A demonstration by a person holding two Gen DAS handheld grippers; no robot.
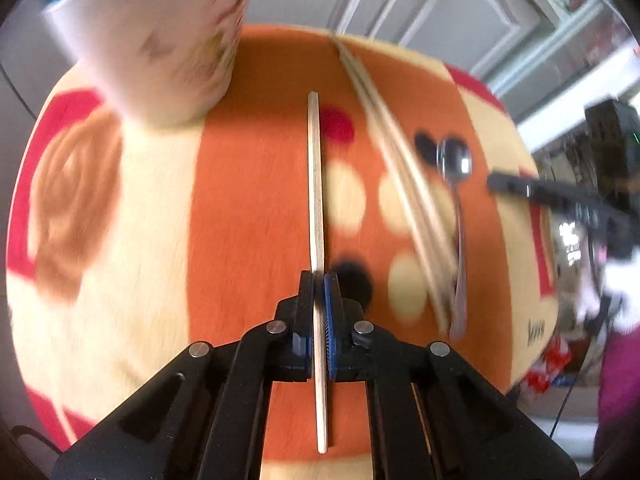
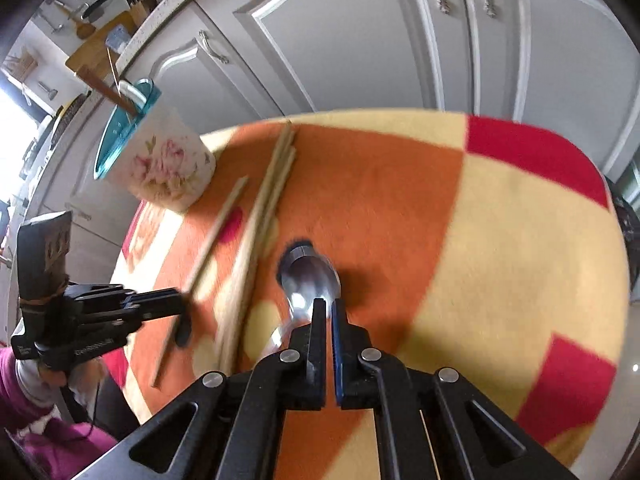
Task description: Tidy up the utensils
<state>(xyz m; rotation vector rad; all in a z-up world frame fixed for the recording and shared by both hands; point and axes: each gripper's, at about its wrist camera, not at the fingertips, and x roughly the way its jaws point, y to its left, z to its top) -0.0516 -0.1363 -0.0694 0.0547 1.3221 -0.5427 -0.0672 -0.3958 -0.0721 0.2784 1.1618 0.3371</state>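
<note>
A slim, pale wooden chopstick (image 1: 316, 184) lies on the fuzzy orange-and-cream blanket (image 1: 248, 200), pinched between the closed left gripper (image 1: 319, 280). Beside the bundled chopsticks (image 2: 260, 220), the right gripper (image 2: 328, 308) is clamped on the shiny steel spoon (image 2: 310, 276). A floral, tapered ceramic holder (image 2: 160, 164) stands behind.

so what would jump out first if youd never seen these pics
The loud orange, cream and red cloth fills both views. On it, the left gripper is shut on a single chopstick, and the right gripper sits closed over a metal spoon. A floral cup stands at the cloth's far left.
</note>
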